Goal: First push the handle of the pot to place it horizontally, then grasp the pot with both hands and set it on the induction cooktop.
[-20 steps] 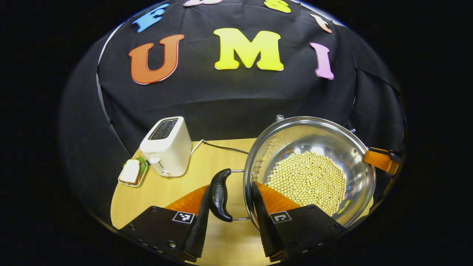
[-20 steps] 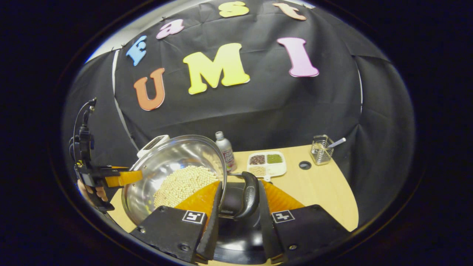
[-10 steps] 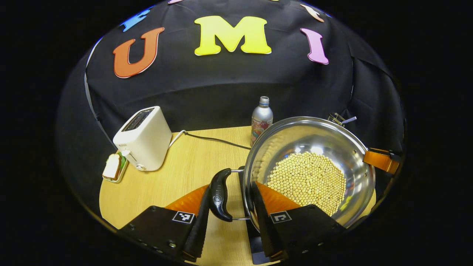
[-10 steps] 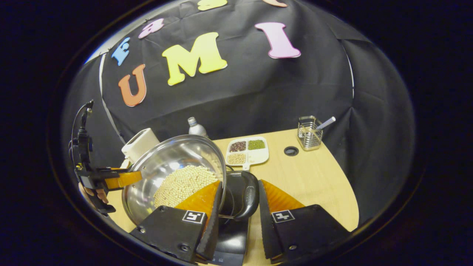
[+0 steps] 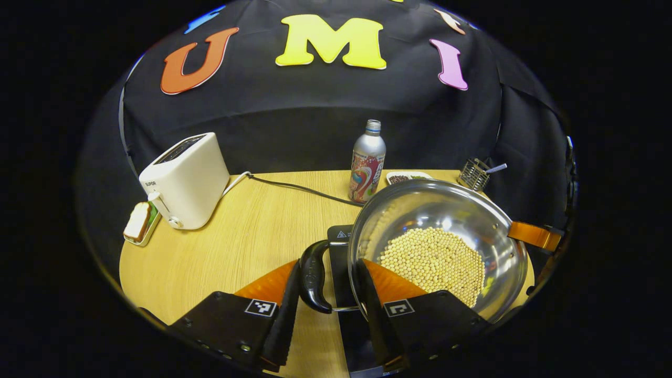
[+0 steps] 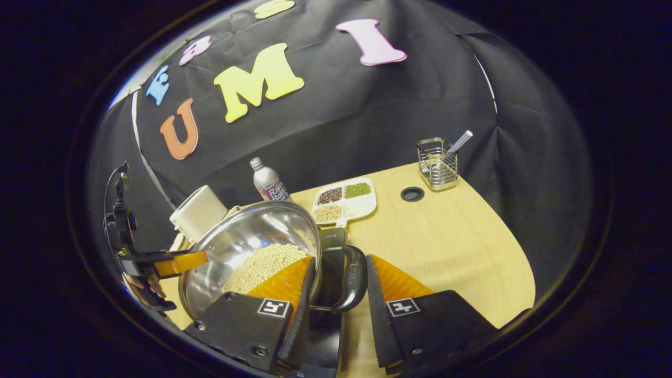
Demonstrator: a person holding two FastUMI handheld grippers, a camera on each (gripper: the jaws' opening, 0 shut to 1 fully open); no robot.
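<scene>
The round stainless-steel pot, filled with pale yellow beans, sits over the black induction cooktop on the wooden tabletop; whether it touches the cooktop I cannot tell. The left gripper has its fingers straddling the pot's black loop handle, slightly apart, contact unclear. At the pot's opposite side, the right gripper brackets the other black handle likewise. Behind the pot stand a silver drink bottle and a white toaster.
</scene>
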